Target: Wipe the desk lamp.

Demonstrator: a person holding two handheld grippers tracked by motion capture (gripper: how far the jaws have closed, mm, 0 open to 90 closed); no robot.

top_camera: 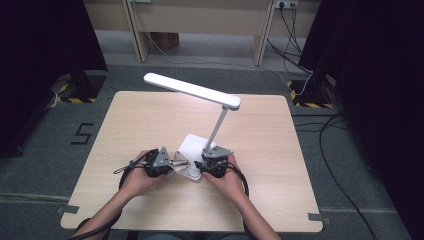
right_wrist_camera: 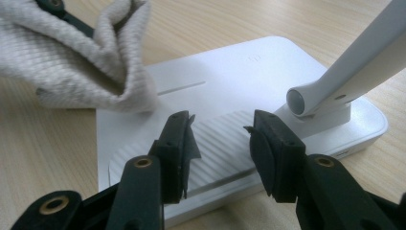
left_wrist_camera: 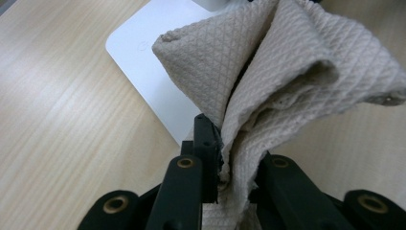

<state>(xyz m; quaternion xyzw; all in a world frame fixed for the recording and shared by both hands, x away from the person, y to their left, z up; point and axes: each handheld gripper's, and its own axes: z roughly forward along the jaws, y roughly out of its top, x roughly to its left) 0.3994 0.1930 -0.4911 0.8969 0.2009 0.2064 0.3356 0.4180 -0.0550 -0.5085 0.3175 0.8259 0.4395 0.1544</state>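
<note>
Now: wiping the lamp base, cloth in left claw, right claw steadying.
Nearest, the left claw [top_camera: 167,167] is pinched tight on a bunched beige cloth [left_wrist_camera: 287,76], whose free folds rest on the near-left corner of the white lamp base [right_wrist_camera: 230,81], presumably to wipe it. The right claw [right_wrist_camera: 220,139] stands half open over the base's ribbed pad, gripping nothing, likely placed to stop sliding. Farther back, the lamp arm [top_camera: 216,127] rises off the counter [top_camera: 150,115].

My claws are black plastic, left claw [top_camera: 172,166] and right claw [top_camera: 201,165], each topped with a grey three-cornered plate. Brass-ringed pivots sit at the jaw roots. Black cables trail back along my bare forearms, no sleeves.
</note>
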